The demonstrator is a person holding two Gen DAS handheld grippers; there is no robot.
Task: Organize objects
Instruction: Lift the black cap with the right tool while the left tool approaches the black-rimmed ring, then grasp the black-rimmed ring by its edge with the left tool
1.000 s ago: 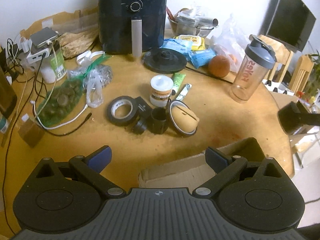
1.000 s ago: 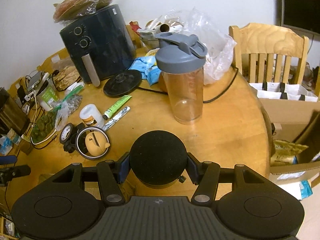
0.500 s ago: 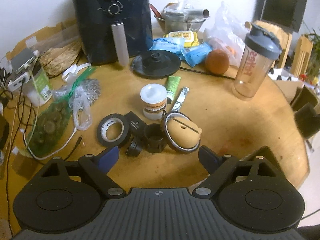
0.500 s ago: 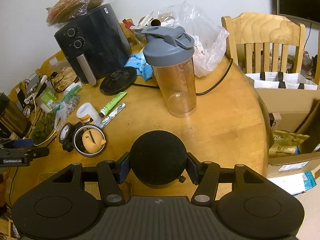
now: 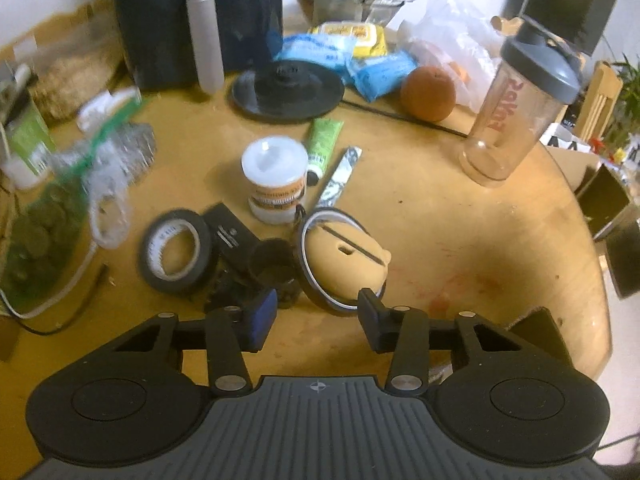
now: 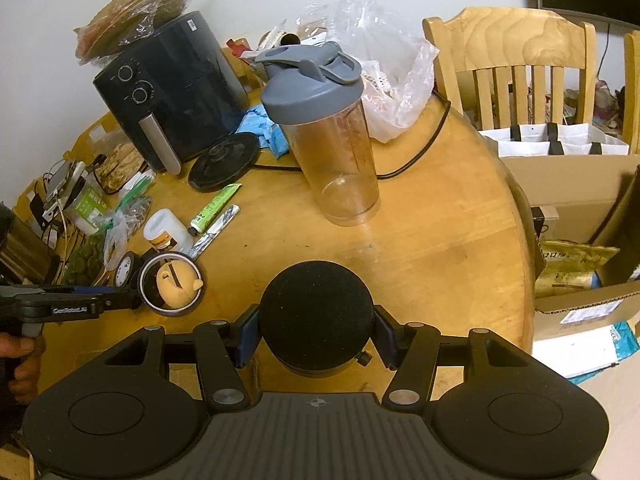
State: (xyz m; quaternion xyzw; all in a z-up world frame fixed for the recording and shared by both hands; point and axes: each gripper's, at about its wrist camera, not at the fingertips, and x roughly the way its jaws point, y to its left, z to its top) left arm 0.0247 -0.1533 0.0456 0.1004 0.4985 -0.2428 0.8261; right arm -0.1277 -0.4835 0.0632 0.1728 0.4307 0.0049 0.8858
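Now: left tool [image 5: 316, 314] closing, nothing gripped, descending onto the tape ring [image 5: 340, 258] mid-bench [image 5: 460, 240], pickup pending; right tool [image 6: 315, 336] gripping the black ball [image 6: 316, 312].

The left gripper [image 5: 318, 312] has advanced and descended toward the cluster of small items at the table's centre, and its jaws have just been closing, with nothing yet pressed between them. Its fingertips now sit at the near rim of the black-ringed tan object [image 5: 344, 260], at 12 o'clock from the gripper. In the right wrist view it now reaches in at 9 o'clock.
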